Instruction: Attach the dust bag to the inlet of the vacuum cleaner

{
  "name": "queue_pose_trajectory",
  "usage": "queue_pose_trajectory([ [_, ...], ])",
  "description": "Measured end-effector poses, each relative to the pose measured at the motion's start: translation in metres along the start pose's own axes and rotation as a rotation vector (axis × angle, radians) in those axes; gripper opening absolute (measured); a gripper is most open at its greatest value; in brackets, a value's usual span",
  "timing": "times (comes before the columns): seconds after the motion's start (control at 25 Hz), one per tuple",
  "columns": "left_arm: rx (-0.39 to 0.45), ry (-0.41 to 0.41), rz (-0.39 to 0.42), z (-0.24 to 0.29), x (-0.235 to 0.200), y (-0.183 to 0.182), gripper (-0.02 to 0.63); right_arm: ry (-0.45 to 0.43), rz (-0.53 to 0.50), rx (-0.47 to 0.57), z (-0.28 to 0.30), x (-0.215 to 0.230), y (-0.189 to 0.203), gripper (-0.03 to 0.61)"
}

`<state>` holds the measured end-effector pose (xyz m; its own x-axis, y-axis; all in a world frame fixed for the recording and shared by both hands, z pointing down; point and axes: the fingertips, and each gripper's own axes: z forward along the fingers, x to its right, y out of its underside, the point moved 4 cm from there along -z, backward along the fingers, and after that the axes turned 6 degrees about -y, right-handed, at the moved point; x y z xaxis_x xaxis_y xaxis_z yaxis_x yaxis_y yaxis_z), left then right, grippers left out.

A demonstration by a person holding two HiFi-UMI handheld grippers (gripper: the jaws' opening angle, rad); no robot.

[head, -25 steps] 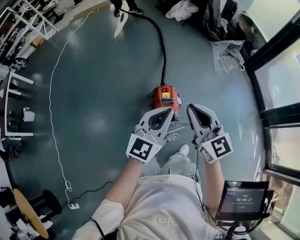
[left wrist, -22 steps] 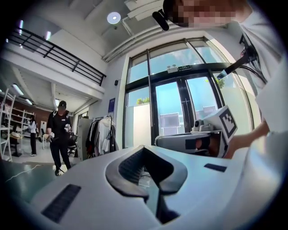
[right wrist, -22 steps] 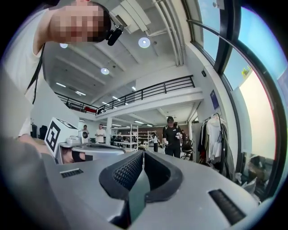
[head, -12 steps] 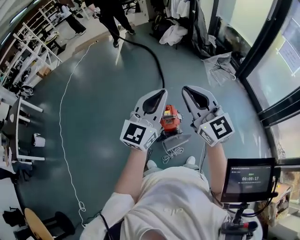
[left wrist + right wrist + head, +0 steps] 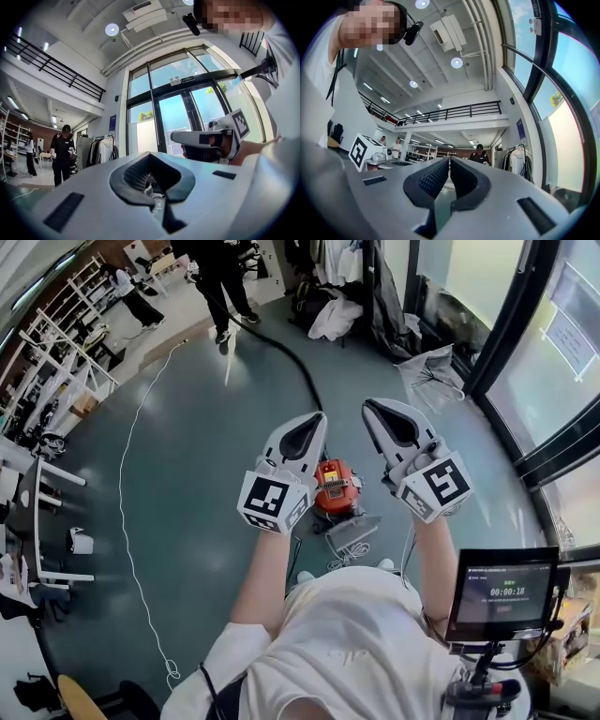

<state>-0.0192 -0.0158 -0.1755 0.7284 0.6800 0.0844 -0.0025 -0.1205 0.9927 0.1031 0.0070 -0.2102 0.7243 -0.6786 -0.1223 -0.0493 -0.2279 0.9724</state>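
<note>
Vacuum cleaner on the floor, grippers empty
Grey flap, maybe the dust bag, lies against its near side; left gripper and right gripper hover above it, jaws shut on nothing. Attached or not, can't tell.

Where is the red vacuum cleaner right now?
Head view, centre: the red vacuum cleaner sits on the teal floor, seen between the left tongs and right tongs, black hose trailing away toward the top.

The left gripper hides one side of the red vacuum cleaner. The top edge cuts off a person in black. The grey thing beside it is too small to tell.
</note>
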Motion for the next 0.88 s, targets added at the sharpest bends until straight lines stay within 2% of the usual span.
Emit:
queue_pose_trajectory([
  [0.4, -0.033, 0.002, 0.003, 0.012, 0.002, 0.006, 0.006, 0.005, 0.030, 0.002, 0.000, 0.009, 0.005, 0.017],
  [0.56, -0.039, 0.002, -0.001, 0.010, 0.003, 0.006, 0.006, 0.046, 0.010, -0.007, -0.004, 0.010, 0.007, 0.015],
  [0.88, -0.011, 0.006, -0.007, 0.003, 0.006, 0.002, 0.006, 0.005, 0.029, -0.041, -0.001, 0.000, 0.017, 0.015],
])
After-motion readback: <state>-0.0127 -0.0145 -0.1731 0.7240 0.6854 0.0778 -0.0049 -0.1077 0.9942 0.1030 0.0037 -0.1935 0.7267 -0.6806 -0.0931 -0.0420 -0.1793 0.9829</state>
